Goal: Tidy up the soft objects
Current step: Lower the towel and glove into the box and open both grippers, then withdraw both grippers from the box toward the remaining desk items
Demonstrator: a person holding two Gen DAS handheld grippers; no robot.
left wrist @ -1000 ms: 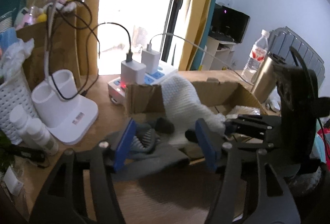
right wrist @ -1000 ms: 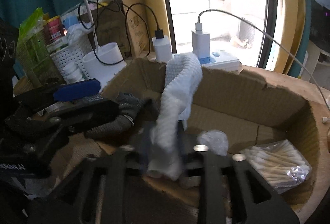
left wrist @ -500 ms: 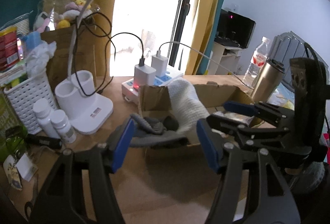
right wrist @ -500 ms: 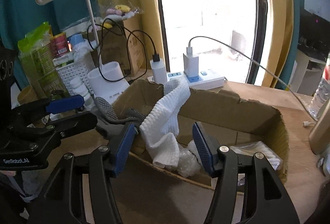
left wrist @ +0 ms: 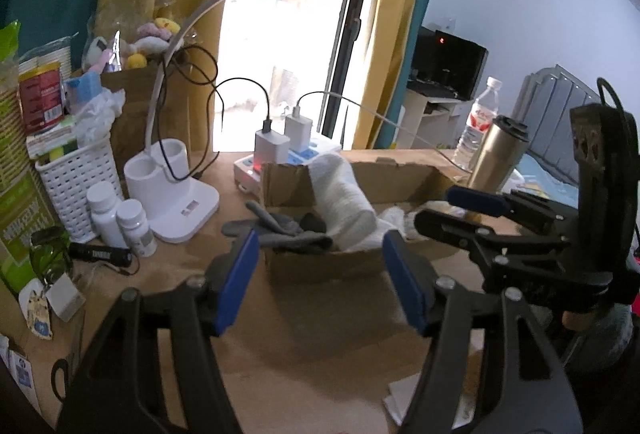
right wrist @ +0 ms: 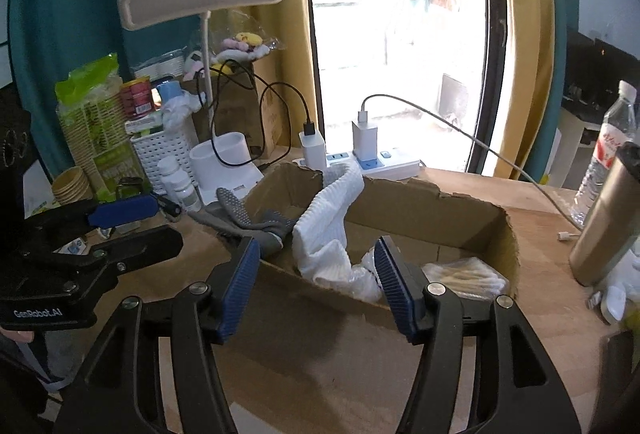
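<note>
Cardboard box on the worktop, holding a white sock draped over its back wall and a grey glove hanging over its left edge (cotton swabs in the right corner); left tongs and right tongs both apart, empty, just before the box.
</note>
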